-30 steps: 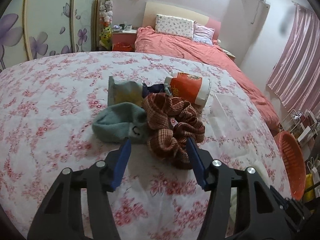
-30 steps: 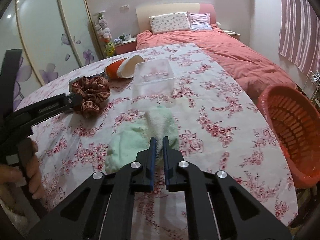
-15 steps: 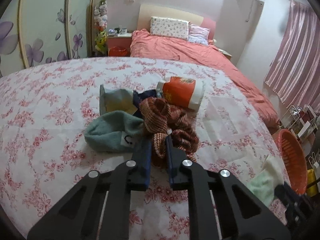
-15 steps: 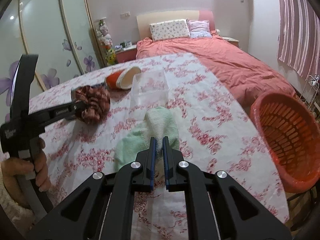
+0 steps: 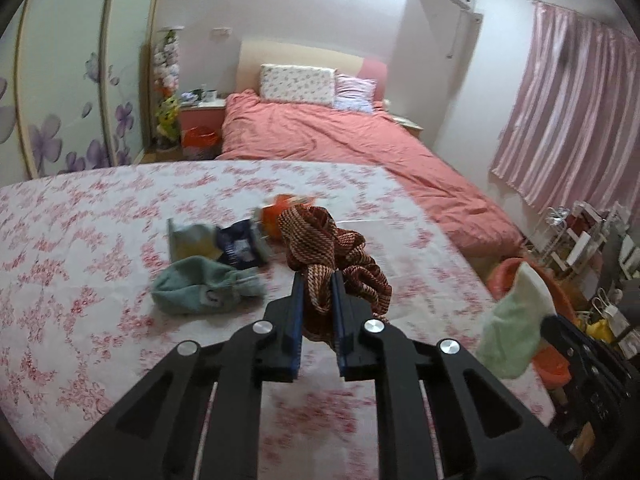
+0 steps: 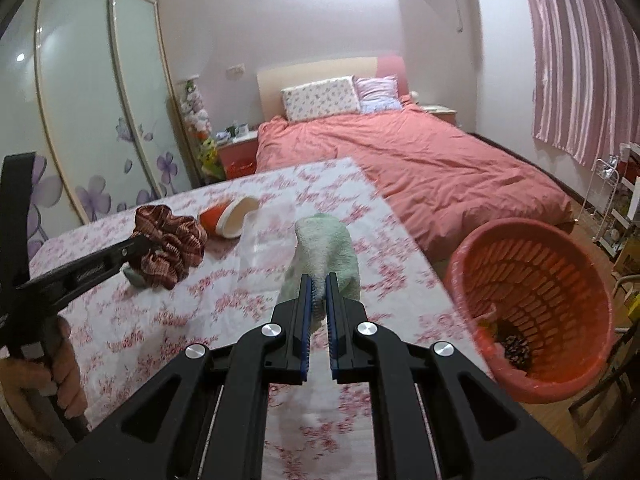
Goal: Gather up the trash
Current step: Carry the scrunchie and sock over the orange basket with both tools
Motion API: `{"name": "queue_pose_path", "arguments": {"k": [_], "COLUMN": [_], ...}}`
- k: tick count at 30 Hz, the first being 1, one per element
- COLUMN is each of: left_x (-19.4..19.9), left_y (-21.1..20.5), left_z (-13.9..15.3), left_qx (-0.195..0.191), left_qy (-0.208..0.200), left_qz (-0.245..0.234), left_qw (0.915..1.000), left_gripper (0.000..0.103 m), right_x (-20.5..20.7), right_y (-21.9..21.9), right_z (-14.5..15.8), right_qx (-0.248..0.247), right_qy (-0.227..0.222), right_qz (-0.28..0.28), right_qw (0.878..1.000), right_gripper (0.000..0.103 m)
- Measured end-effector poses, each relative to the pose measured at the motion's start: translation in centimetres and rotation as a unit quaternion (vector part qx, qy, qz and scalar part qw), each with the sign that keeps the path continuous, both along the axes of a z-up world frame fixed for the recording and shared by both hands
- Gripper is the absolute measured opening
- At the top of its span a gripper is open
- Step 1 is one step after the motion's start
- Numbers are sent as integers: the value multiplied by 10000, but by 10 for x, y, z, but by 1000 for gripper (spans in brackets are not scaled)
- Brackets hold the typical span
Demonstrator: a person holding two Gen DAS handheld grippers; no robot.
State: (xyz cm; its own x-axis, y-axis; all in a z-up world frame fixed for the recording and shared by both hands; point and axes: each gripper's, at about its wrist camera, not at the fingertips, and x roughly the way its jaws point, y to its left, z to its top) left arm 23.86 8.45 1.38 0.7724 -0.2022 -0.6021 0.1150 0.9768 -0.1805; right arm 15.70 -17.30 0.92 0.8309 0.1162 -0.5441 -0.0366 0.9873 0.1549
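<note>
My left gripper (image 5: 316, 280) is shut on a brown striped scrunchie (image 5: 320, 240) and holds it above the floral tablecloth (image 5: 80, 240). In the right wrist view the same scrunchie (image 6: 168, 244) hangs from the left gripper (image 6: 138, 242) at the left. My right gripper (image 6: 316, 284) is shut on a pale green cloth (image 6: 324, 248), lifted off the table. That cloth (image 5: 512, 328) shows at the right of the left wrist view. An orange basket (image 6: 536, 304) stands to the right of the table, with some dark bits at its bottom.
On the table lie a teal sock (image 5: 200, 286), a crumpled snack bag (image 5: 192, 240), a dark wrapper (image 5: 240, 248), an orange cup on its side (image 6: 228, 220) and a clear plastic box (image 6: 268, 240). A pink bed (image 6: 420, 168) lies beyond. A hand (image 6: 60, 368) grips the left handle.
The left jaws closed on the scrunchie and lifted it off the table. The right gripper rose with the green cloth and swung toward the orange basket.
</note>
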Motion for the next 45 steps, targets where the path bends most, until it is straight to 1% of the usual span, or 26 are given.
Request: {"name": "queue_pose_path", "arguments": {"k": [9, 19, 28, 35, 45], "left_x": [-19, -32, -34, -31, -23], "left_y": [-47, -104, -150, -190, -244], "left_z": [21, 32, 43, 38, 16], "left_qx": [-150, -243, -332, -345, -213], "left_qy": [-206, -318, -406, -339, -150], "left_qz": [-627, -1273, -1708, -2044, -2423], "left_qw": [9977, 9911, 9839, 9777, 9698], "left_gripper": [14, 14, 14, 14, 14], "right_x": [-9, -21, -25, -25, -26], "right_y": [-40, -91, -121, -140, -169], "right_z": [13, 19, 22, 14, 3], "right_qx": [-1, 3, 46, 65, 226], "right_qy": [-322, -665, -848, -829, -755], "right_qz": [-494, -1168, -1550, -1713, -1939], "right_qw": [9983, 9909, 9843, 9817, 9778], "right_gripper": [7, 7, 7, 7, 7]}}
